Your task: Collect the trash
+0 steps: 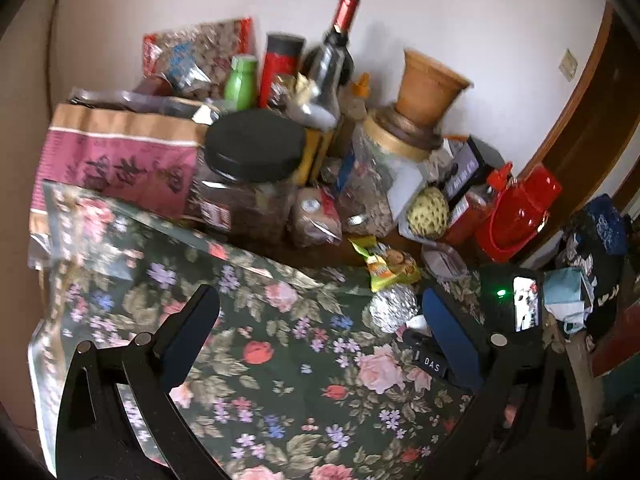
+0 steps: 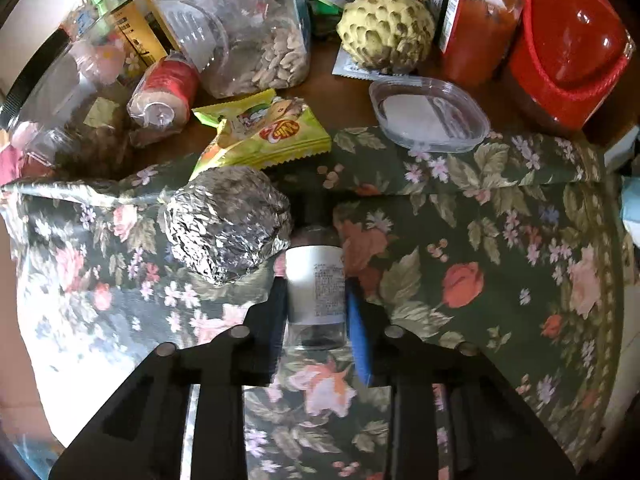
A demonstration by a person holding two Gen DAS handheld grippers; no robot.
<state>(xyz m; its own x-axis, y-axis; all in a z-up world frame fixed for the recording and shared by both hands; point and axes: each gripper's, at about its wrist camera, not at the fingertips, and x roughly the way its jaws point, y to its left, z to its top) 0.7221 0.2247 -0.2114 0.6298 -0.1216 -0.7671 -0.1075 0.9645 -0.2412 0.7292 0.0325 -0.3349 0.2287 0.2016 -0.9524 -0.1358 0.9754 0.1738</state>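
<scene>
Right now my right gripper (image 2: 316,308) is pinching a small clear bottle (image 2: 316,292) with a white printed label and dark cap; both pads sit against its sides, the bottle lying on the floral cloth (image 2: 460,240). Only the right view shows that grip. From the left view the bottle is hidden: I see just the right gripper's body (image 1: 516,308) with a lit screen and a green lamp.

Left gripper (image 1: 316,320) spread wide, nothing between its fingers, over bare cloth.

Trash on the table:
- one foil ball (image 2: 228,224), crinkled, shiny, roughly round, touching the bottle's left side in the right view; in the left view (image 1: 394,306) it sits near the right finger
- one yellow-green snack wrapper (image 2: 264,132), torn, crumpled, just behind the foil
- one clear plastic lid (image 2: 430,114), shallow, rounded oblong, at the cloth's far edge

Left view alone gives the back row against the wall: one wine bottle (image 1: 332,60) with red foil top, one terracotta pot (image 1: 428,84) set on a jar, one black-lidded jar (image 1: 252,176), one green bottle (image 1: 240,80), one pink printed bag (image 1: 116,160).

Both views: one knobbly green custard apple (image 2: 386,30), one glossy red bag (image 2: 568,52)
</scene>
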